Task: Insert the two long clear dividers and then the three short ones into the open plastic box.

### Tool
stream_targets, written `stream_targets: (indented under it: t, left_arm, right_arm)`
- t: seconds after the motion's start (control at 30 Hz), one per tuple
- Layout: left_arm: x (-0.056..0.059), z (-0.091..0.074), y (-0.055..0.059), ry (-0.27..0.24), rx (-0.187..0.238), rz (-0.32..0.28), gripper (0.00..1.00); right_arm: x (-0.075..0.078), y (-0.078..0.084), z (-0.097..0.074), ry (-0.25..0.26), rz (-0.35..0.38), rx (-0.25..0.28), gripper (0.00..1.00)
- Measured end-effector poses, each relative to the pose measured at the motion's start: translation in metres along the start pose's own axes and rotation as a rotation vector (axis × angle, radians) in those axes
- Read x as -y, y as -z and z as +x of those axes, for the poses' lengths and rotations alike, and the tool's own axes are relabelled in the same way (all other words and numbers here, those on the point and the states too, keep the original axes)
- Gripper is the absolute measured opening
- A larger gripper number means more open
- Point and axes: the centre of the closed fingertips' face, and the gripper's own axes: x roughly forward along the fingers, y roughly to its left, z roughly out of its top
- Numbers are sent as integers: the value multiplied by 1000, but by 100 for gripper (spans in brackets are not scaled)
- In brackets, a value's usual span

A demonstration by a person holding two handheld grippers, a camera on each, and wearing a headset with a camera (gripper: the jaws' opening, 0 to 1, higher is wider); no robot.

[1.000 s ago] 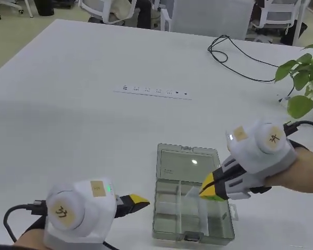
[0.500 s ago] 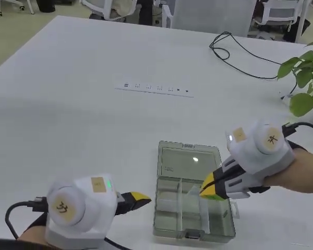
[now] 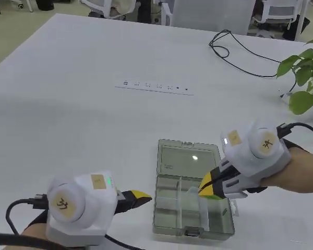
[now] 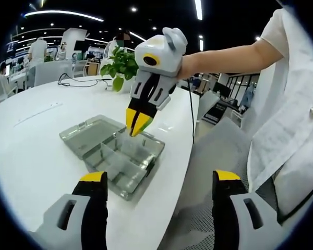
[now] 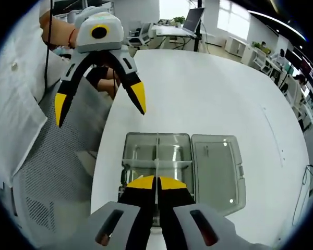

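The open clear plastic box (image 3: 169,221) lies on the white table, its lid (image 3: 190,156) folded flat on the far side. Clear dividers stand in its tray and split it into compartments. My right gripper (image 3: 205,189) hovers over the tray's right half, shut on a thin clear divider (image 5: 157,156) that points edge-on down into the box (image 5: 141,151). I cannot tell whether that divider is long or short. My left gripper (image 3: 141,197) rests left of the box, open and holding nothing. In the left gripper view, the right gripper (image 4: 137,124) hangs above the box (image 4: 88,135).
A white power strip (image 3: 154,87) lies mid-table beyond the box. A black cable (image 3: 240,52) loops at the far right, beside a green plant (image 3: 302,78). The table's near edge runs just in front of the box, and office chairs stand behind the table.
The right gripper has sunk slightly toward the tray with the divider. The left gripper has stayed where it was, and the head camera has shifted a little.
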Motion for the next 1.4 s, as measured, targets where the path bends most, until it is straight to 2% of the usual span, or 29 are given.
stream_targets:
  t: [0.2, 0.53, 0.8, 1.03, 1.27, 1.4]
  left_arm:
    - [0, 0, 1, -2, -2, 0, 83]
    - [0, 1, -1, -1, 5, -5, 83]
    - [1, 0, -2, 2, 8, -5, 83]
    - [1, 0, -3, 1, 12, -4, 83]
    - [0, 0, -2, -2, 15, -7, 83]
    - [1, 0, -2, -1, 15, -8, 83]
  right_arm:
    - [0, -2, 1, -3, -13, 8, 3]
    - [0, 2, 1, -4, -9, -14, 3]
    - [0, 0, 1, -6, -62, -84, 2]
    - [1, -1, 0, -18, -69, -143, 2]
    - [6, -4, -6, -27, 49, -100, 2]
    - [7, -5, -8, -33, 88, -79, 2]
